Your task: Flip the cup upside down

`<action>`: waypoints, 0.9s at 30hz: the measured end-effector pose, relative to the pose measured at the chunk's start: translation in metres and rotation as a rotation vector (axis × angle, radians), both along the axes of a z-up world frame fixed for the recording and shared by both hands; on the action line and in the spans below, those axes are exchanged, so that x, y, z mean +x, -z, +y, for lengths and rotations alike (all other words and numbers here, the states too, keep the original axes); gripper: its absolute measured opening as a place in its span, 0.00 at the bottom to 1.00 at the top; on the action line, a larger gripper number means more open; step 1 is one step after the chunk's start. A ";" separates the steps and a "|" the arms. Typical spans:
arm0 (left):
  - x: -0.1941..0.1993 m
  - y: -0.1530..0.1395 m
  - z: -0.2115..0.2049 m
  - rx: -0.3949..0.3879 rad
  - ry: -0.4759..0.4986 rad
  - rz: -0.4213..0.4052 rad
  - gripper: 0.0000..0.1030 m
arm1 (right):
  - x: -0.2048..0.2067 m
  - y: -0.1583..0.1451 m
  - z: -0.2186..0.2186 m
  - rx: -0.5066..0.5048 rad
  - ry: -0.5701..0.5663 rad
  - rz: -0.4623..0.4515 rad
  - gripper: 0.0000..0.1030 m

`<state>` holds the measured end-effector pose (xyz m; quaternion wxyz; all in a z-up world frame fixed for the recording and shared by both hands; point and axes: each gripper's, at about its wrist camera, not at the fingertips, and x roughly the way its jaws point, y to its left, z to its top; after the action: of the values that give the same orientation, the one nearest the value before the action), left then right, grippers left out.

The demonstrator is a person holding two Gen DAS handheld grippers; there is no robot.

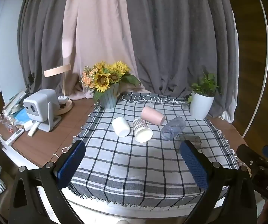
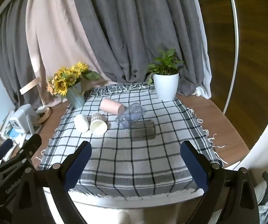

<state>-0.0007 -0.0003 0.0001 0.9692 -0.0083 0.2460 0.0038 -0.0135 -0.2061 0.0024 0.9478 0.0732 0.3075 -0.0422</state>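
Note:
Several cups lie on their sides on the checked cloth (image 1: 130,160): a white cup (image 1: 121,127), a patterned paper cup (image 1: 142,130), a pink cup (image 1: 152,115), a clear bluish cup (image 1: 173,127) and a grey glass (image 1: 189,139). They also show in the right wrist view: white cup (image 2: 81,122), paper cup (image 2: 98,123), pink cup (image 2: 112,106), bluish cup (image 2: 131,114), grey glass (image 2: 143,129). My left gripper (image 1: 133,150) is open and empty, short of the cups. My right gripper (image 2: 135,152) is open and empty, near the cloth's front.
A sunflower vase (image 1: 107,97) stands at the cloth's back left, a white plant pot (image 1: 201,104) at the back right. A projector (image 1: 40,108), a lamp (image 1: 63,93) and clutter fill the left of the table. Curtains hang behind.

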 end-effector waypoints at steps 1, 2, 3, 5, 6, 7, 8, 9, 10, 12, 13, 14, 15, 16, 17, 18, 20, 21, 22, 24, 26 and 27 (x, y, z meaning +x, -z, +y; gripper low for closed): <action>0.001 0.000 0.000 -0.004 0.000 0.008 1.00 | 0.000 0.000 0.001 -0.017 0.000 0.001 0.93; 0.000 0.000 0.000 -0.004 -0.001 0.006 1.00 | 0.000 0.000 0.000 -0.007 0.000 -0.014 0.93; 0.000 0.000 0.000 -0.004 -0.002 0.004 1.00 | 0.000 0.000 0.001 -0.007 0.000 -0.014 0.93; 0.000 0.000 0.000 -0.004 -0.002 0.000 1.00 | -0.001 0.000 0.002 -0.006 0.001 -0.012 0.93; 0.000 0.000 0.000 -0.003 -0.002 -0.002 1.00 | -0.001 0.000 0.002 -0.004 0.002 -0.011 0.93; -0.001 0.000 -0.001 -0.001 -0.002 -0.005 1.00 | -0.001 0.000 0.003 -0.003 0.002 -0.010 0.93; -0.001 0.000 -0.002 0.002 0.000 -0.008 1.00 | -0.001 0.001 0.004 -0.003 0.003 -0.009 0.93; -0.002 0.001 -0.003 0.008 0.001 -0.009 1.00 | -0.002 0.000 0.006 -0.002 0.004 -0.008 0.93; -0.002 0.001 -0.003 0.010 0.001 -0.010 1.00 | 0.000 0.000 0.000 0.009 0.000 -0.009 0.93; -0.001 -0.008 0.001 0.010 0.005 -0.009 1.00 | 0.000 0.000 0.001 0.004 0.001 -0.008 0.93; -0.001 -0.008 0.001 0.011 0.007 -0.008 1.00 | 0.000 0.001 0.002 0.002 0.001 -0.008 0.93; -0.001 -0.008 0.001 0.011 0.008 -0.008 1.00 | 0.000 0.000 -0.001 0.012 0.000 -0.008 0.93; -0.001 -0.009 0.001 0.011 0.008 -0.008 1.00 | 0.000 0.000 -0.001 0.013 -0.002 -0.009 0.93; -0.001 -0.009 0.001 0.007 0.008 -0.008 1.00 | 0.000 0.000 -0.001 0.012 -0.003 -0.009 0.93; -0.002 -0.009 -0.001 0.007 0.008 -0.008 1.00 | 0.000 0.000 -0.002 0.015 -0.001 -0.010 0.93; -0.001 -0.009 -0.001 0.003 0.009 -0.007 1.00 | 0.000 0.000 -0.002 0.017 -0.001 -0.010 0.93; -0.001 -0.009 -0.001 -0.002 0.009 -0.006 1.00 | -0.003 0.001 -0.006 0.016 -0.003 -0.012 0.93; -0.001 -0.008 -0.001 -0.004 0.009 -0.007 1.00 | -0.003 0.001 -0.008 0.016 -0.003 -0.012 0.93; -0.002 -0.008 -0.001 -0.009 0.008 -0.010 1.00 | -0.004 0.002 -0.009 0.014 -0.004 -0.013 0.93; -0.001 -0.009 -0.002 -0.011 0.005 -0.013 1.00 | -0.003 0.003 -0.008 0.012 -0.005 -0.016 0.93; -0.002 -0.009 -0.002 -0.015 0.007 -0.013 1.00 | -0.002 0.003 -0.009 0.012 -0.006 -0.011 0.93; -0.002 -0.008 0.000 -0.018 0.007 -0.013 1.00 | -0.002 0.002 -0.007 0.016 -0.002 -0.012 0.93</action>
<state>-0.0023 -0.0008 0.0084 0.9707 -0.0163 0.2399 -0.0019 -0.0160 -0.2130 0.0004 0.9491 0.0808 0.3021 -0.0382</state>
